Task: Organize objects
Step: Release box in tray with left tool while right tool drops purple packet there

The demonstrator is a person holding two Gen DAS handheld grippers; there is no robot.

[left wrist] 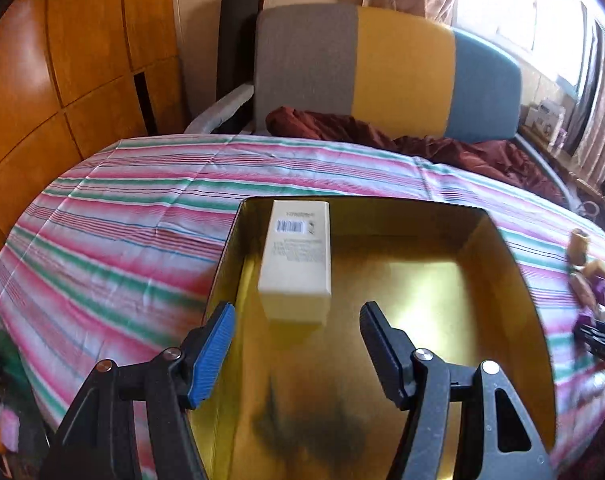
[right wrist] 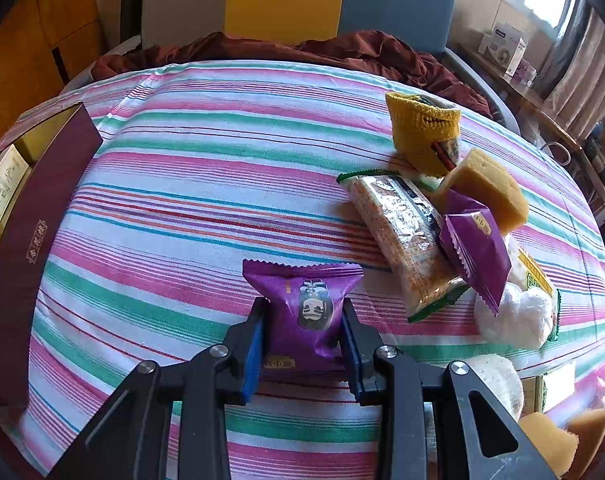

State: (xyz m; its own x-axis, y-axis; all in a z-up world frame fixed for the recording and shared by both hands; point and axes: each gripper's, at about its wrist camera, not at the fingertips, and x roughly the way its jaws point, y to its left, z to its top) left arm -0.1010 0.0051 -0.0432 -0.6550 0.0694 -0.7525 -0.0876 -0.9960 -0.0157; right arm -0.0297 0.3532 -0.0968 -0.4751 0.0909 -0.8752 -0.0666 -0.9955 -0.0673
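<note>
Sorting underway: left gripper [left wrist: 296,346] parted above boxed cream carton [left wrist: 296,256]; right gripper [right wrist: 302,344] clamping purple snack packet [right wrist: 302,304], box-bound next

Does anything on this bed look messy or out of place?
Yes: a jumbled heap of snack packets, sponges and a yellow sock lies overlapping on the striped bedspread, while the gold-lined box holds just one cream carton.

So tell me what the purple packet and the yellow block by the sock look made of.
Purple packet: thin glossy plastic or foil film, crinkled, with zigzag sealed edges. Yellow block: probably sponge foam, matte and porous-looking with soft corners.
</note>
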